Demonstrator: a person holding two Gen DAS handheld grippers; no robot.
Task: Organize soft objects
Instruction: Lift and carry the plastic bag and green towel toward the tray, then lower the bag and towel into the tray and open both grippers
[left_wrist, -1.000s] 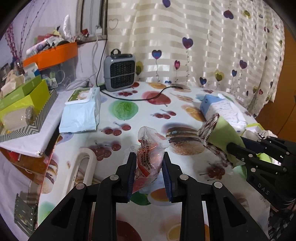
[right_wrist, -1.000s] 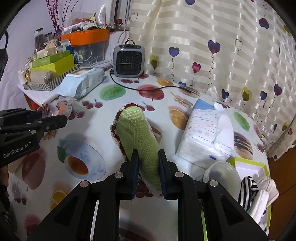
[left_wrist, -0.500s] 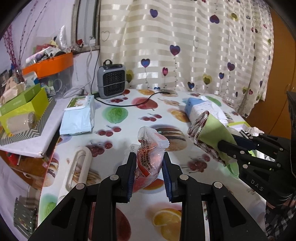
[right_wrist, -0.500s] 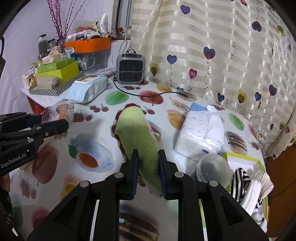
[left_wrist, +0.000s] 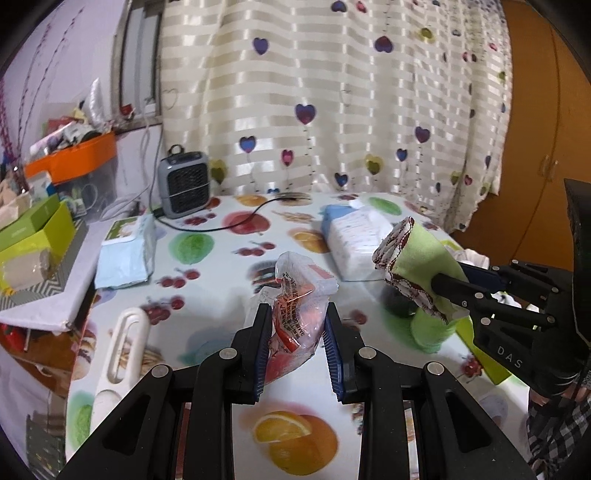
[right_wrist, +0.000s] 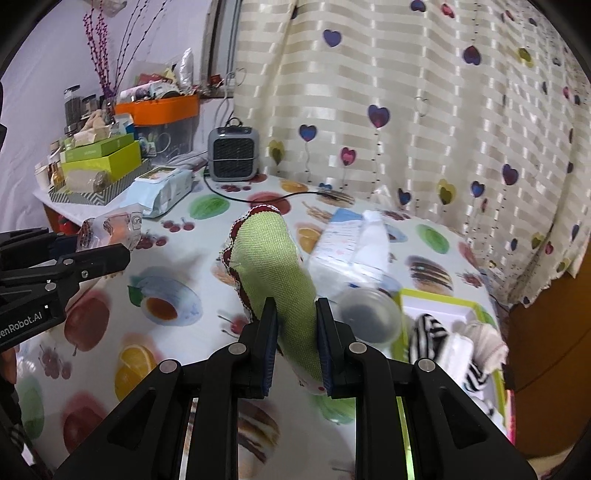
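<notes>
Crinkled clear plastic, printed in red, was what I had pinched in the left gripper (left_wrist: 295, 325): a small plastic packet (left_wrist: 297, 295) standing up between the blue pads, both pads pressing its sides, lifted clear of the fruit-print tablecloth (left_wrist: 207, 295). My right gripper (right_wrist: 294, 325) was clenched on a rolled green cloth (right_wrist: 273, 266) with a red-and-white scalloped trim at its far end; the roll poked forward and up past the fingertips, also off the tabletop. From the left camera I could see that same right gripper out at the right side, cloth pointing toward the middle of the table.

Below and just right of the green cloth, near the right edge of the tabletop, lay a lime-green tray (right_wrist: 439, 297) holding a black-and-white striped fabric piece (right_wrist: 432, 328) and some pale cloth (right_wrist: 484, 339). A clear round lid (right_wrist: 369, 317) sat against the tray's left rim, though blur kept me from telling whether it touched. Behind them lay a soft tissue pack (right_wrist: 351, 251), white with a blue end. Toward the far left corner rested a pale blue wet-wipe pack (left_wrist: 125, 254), and at the far edge stood a small grey heater (left_wrist: 183, 190) with its black cord (left_wrist: 236, 223) trailing across the cloth. A white plastic handle-shaped piece (left_wrist: 122, 347) lay along the left edge.
</notes>
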